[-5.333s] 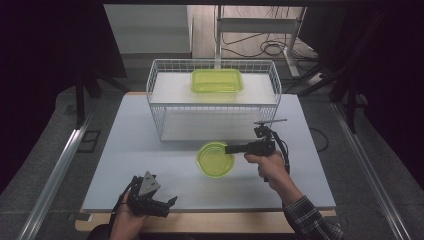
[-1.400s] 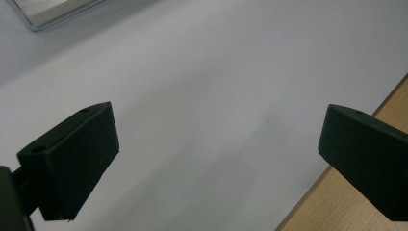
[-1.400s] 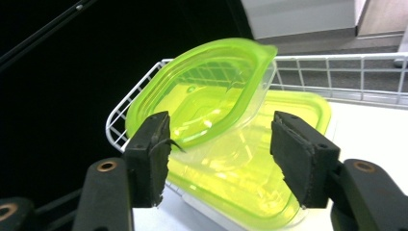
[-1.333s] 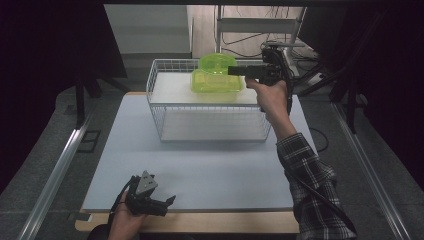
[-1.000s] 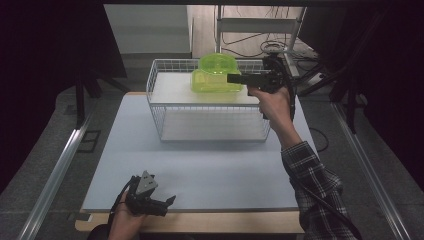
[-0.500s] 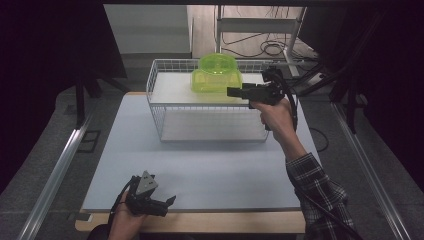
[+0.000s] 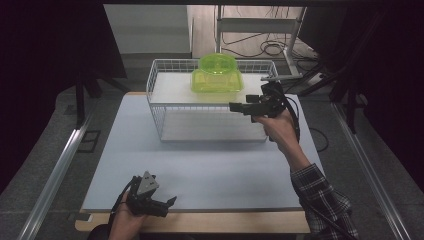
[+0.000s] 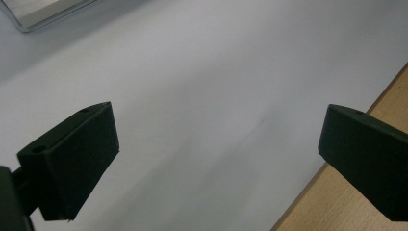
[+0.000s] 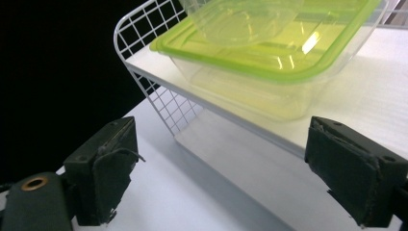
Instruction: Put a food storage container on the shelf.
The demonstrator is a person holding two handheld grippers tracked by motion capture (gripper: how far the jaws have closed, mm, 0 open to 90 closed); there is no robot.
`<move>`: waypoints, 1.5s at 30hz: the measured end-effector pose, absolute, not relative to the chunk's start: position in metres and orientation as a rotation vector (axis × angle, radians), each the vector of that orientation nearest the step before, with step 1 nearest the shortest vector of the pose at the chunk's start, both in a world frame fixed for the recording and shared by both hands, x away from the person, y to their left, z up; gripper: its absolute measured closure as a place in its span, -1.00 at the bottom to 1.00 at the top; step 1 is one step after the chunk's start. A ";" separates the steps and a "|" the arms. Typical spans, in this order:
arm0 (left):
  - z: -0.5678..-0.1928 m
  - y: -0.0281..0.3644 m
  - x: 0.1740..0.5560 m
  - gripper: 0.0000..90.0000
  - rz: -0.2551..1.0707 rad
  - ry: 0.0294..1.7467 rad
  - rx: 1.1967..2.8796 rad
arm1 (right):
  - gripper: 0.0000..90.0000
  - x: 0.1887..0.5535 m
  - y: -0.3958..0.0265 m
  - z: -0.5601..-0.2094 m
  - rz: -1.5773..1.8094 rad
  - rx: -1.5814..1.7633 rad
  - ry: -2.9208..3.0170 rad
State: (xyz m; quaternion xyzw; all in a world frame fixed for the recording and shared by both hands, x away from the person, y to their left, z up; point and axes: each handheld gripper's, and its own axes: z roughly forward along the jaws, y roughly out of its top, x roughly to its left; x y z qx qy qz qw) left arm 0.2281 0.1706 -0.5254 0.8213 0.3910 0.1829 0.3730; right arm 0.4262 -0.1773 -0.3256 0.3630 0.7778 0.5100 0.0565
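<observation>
While right tool gapes (empty), bowl tops container.

From my feed, the pale table carries a white wire rack; a green-lidded container sits on its shelf.

The right gripper is black, with a black cable looping off its rear, behind the hand. Its pads are worn and frayed, a brass-ringed hole just beside one. The left gripper is black too, with a grey three-cornered plate on top and smooth wedge-shaped pads bearing small holes. The right sleeve is dark plaid with pale lines.
</observation>
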 end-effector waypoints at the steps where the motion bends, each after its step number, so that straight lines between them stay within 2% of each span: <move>1: -0.525 0.171 0.228 -0.99 0.469 1.001 2.104 | -0.75 0.425 -0.177 -0.327 1.545 1.099 2.359; 45: -0.524 0.173 0.228 -0.99 0.413 0.990 2.056 | -0.83 0.385 -0.191 -0.388 1.377 1.102 2.372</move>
